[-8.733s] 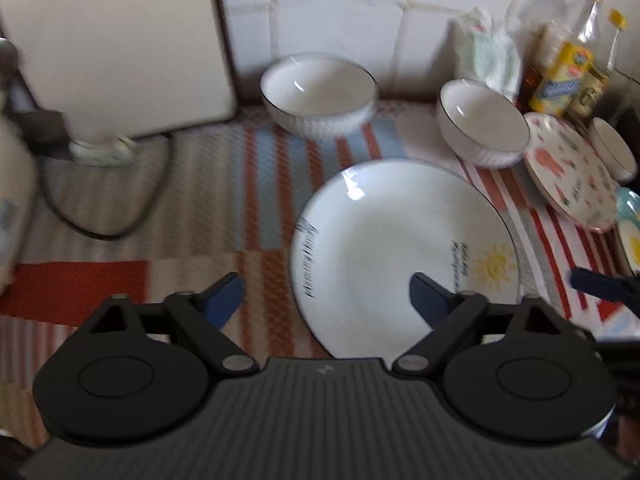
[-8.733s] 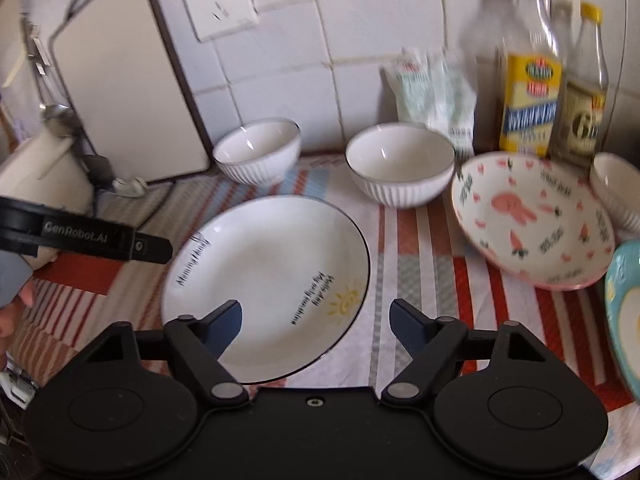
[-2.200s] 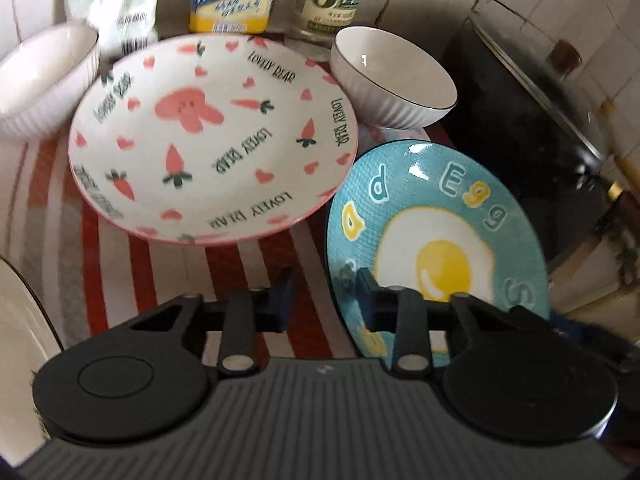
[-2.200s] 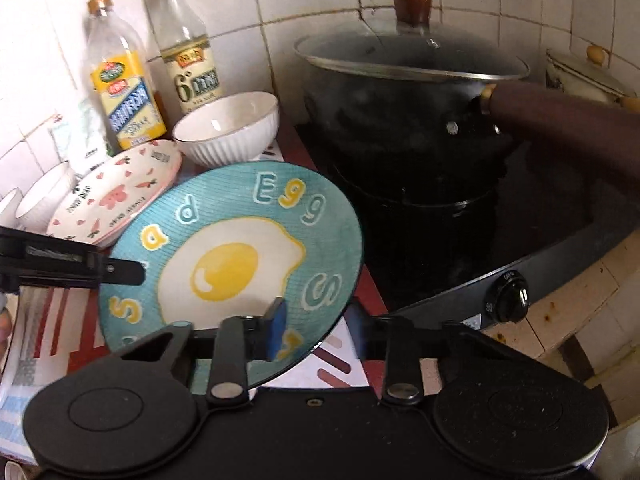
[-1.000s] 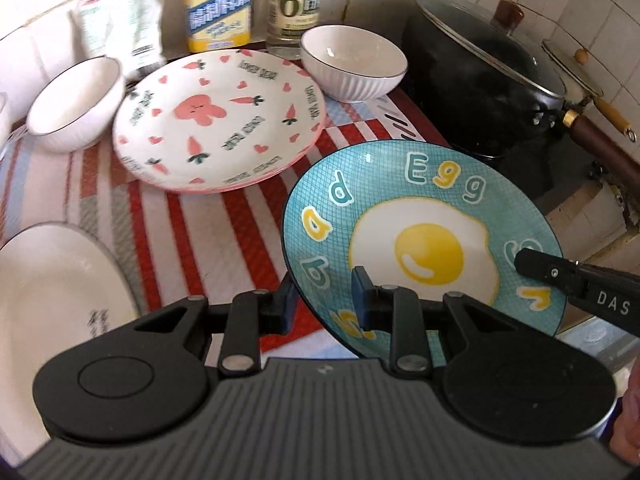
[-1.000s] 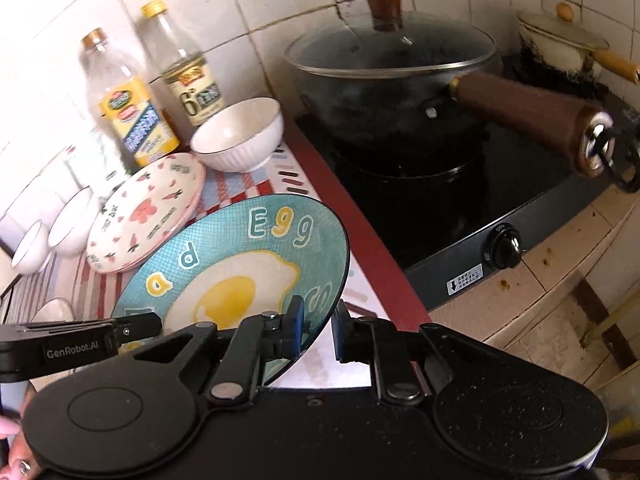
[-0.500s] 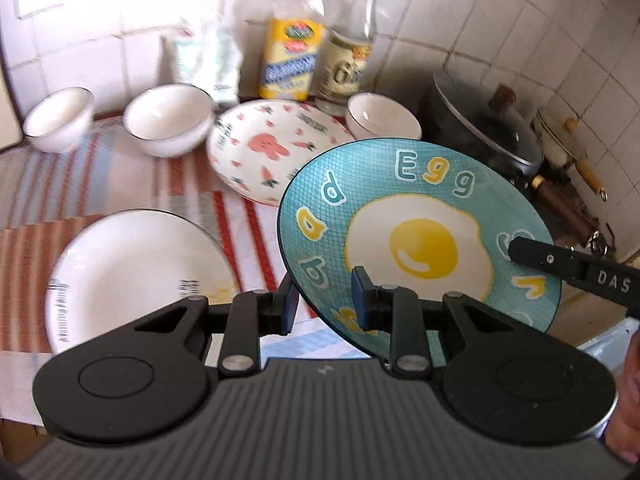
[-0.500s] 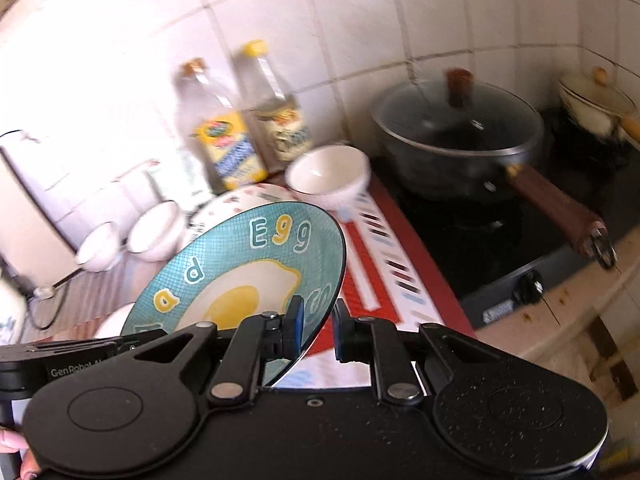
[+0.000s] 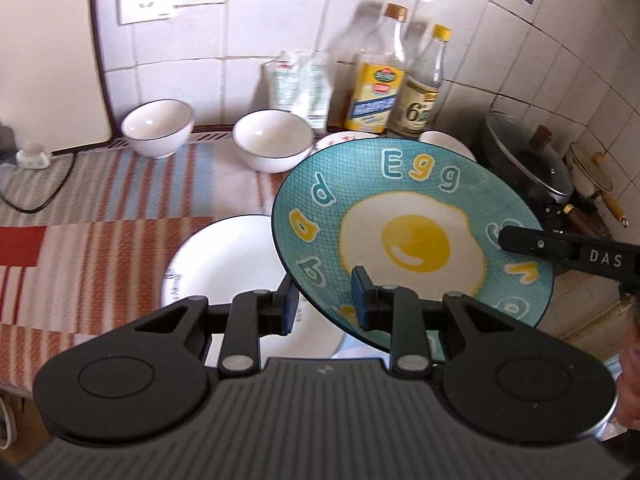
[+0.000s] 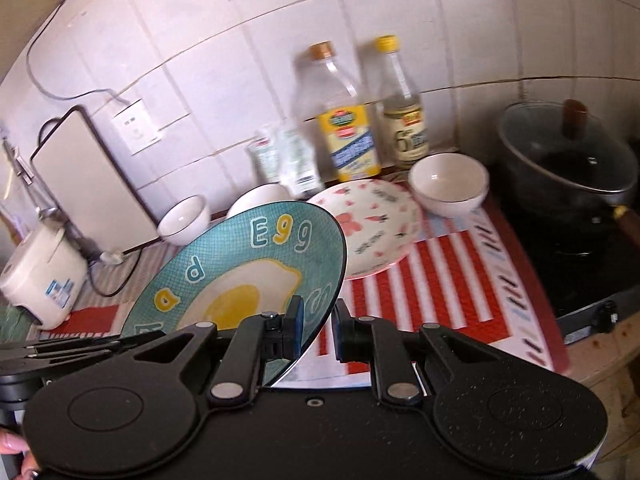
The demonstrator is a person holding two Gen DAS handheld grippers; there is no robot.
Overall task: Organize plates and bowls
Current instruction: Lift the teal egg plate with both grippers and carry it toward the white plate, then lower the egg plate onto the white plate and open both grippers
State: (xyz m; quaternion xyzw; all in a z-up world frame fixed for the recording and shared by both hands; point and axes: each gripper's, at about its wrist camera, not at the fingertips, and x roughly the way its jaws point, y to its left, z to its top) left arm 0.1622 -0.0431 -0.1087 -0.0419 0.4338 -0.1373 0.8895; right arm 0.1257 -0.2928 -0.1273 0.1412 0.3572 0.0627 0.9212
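Note:
A teal plate with a fried-egg picture (image 9: 408, 236) is held in the air above the counter, tilted. My left gripper (image 9: 325, 306) is shut on its near left rim. My right gripper (image 10: 318, 332) is shut on its right rim; the plate also shows in the right wrist view (image 10: 236, 276). Below it a white plate (image 9: 224, 264) lies on the striped mat. A pink rabbit plate (image 10: 376, 232) lies further back. Three white bowls stand near the wall: one at the left (image 9: 158, 126), one in the middle (image 9: 273, 144), one by the bottles (image 10: 448, 182).
Two oil bottles (image 10: 348, 136) and a packet (image 9: 300, 88) stand against the tiled wall. A black lidded pot (image 10: 568, 156) sits on the stove at the right. A cutting board (image 10: 88, 184) leans at the left, beside a white rice cooker (image 10: 42, 272) and cable.
Both grippers have carried the egg plate up and to the left, from beside the stove to above the white plate. The grips have not changed.

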